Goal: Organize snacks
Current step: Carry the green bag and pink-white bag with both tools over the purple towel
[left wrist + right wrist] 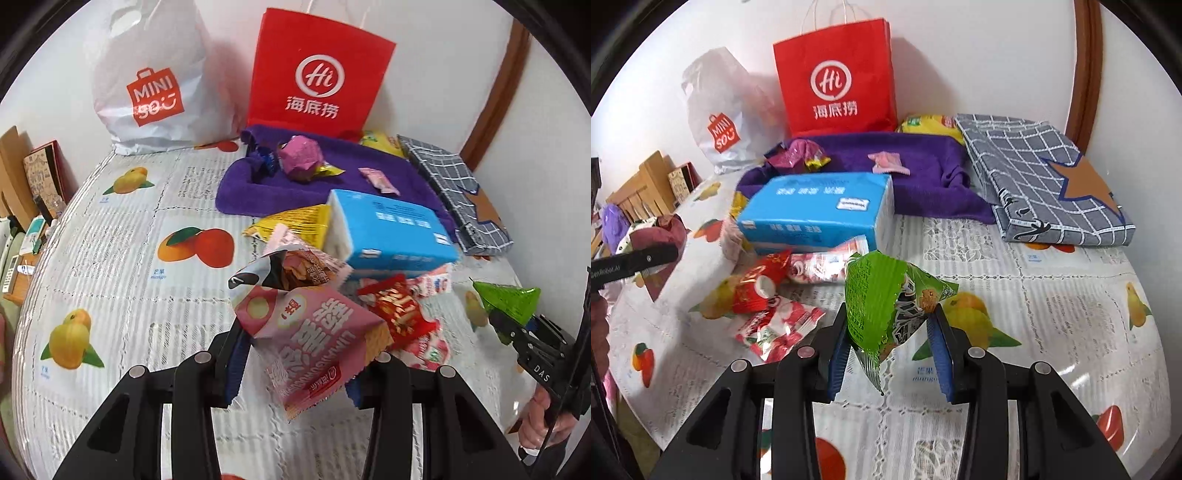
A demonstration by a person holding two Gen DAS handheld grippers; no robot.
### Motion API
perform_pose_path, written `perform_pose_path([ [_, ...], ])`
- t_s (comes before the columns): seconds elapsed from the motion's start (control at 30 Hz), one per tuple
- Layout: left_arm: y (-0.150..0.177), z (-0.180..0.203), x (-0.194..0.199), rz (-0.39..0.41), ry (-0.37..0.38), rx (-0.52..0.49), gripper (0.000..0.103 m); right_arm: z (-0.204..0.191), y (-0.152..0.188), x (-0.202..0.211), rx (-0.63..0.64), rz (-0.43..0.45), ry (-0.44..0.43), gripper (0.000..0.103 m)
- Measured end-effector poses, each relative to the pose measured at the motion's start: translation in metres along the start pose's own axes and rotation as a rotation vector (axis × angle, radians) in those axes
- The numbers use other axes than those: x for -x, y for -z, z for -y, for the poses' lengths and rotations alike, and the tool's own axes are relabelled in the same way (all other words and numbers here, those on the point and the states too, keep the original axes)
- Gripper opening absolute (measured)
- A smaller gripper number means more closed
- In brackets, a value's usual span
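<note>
A pink snack packet [314, 343] is clamped between the blue pads of the left gripper [303, 354], lifted clear of the fruit-print tablecloth [122, 266]; its long axis runs away from the camera, torn top end tilted up toward the blue tissue pack [391, 232]. The right gripper [890, 339] grips a green snack packet [886, 306] the same way, held off the cloth, long axis tilted with one pointed corner up and right and the crimped tail hanging down. Red-and-white sweet wrappers [775, 325] lie on the cloth just left of it. Behind the tissue pack, a purple towel [923, 173] bears several small sweets, with a red paper bag [836, 81] and a white plastic bag [716, 118] against the wall.
</note>
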State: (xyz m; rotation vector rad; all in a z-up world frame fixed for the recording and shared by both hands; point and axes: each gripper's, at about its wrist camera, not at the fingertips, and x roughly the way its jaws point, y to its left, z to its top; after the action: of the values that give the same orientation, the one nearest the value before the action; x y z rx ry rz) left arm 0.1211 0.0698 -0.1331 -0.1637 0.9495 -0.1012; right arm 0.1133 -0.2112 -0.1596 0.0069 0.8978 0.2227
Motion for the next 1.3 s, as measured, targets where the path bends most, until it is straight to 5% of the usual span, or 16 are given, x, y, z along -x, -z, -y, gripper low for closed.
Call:
perform_pose_path([
  [0.53, -0.011, 0.036, 0.043, 0.056, 0.033, -0.059, 0.041, -0.003, -0.016, 0.045, 0.004, 0.074, -0.008, 0.040],
  [1.3, -0.092, 0.052, 0.050, 0.133, 0.048, -0.101, 0.041, 0.003, -0.116, 0.052, -0.011, 0.188, 0.015, 0.040],
])
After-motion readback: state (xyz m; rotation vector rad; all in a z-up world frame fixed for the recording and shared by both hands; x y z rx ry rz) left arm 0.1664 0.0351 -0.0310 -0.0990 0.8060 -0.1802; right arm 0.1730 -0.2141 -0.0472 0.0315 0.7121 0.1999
